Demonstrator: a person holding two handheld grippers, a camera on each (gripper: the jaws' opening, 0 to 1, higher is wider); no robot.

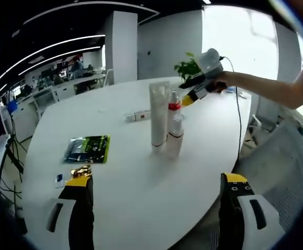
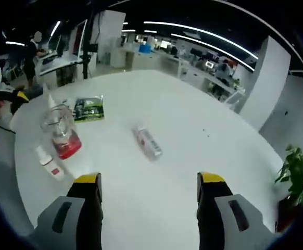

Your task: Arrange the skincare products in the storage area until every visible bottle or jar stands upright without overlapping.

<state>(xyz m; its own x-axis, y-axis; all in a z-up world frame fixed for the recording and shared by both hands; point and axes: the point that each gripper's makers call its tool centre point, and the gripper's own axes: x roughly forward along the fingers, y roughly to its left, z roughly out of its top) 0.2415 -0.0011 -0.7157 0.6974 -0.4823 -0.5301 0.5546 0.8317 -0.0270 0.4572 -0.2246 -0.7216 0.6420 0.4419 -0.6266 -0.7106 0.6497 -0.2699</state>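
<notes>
On the white table (image 1: 141,187), a tall white tube (image 1: 159,114) is seen upright, touching a clear bottle (image 1: 175,136) and a red-capped bottle (image 1: 174,107) (tight cluster). A green sachet (image 1: 88,149) lies flat, well apart. Left gripper (image 1: 156,200) is spread wide, nothing held. Right gripper (image 2: 149,195) likewise gaping, empty; a small tube (image 2: 148,142) lies flat just ahead of it.

- Tabletop (image 1: 141,177): smooth white, soft sheen w/ light glare.
- Tall tube (image 1: 159,112): matt white plastic.
- Clear bottle (image 2: 60,130): glossy see-through plastic, red base.
- Sachet (image 1: 88,149): shiny green/black foil.
- Small jar (image 1: 81,171) nr tabletop's edge: gold, metallic gloss.
- Tongs: matt black plastic, yellow tips.
</notes>
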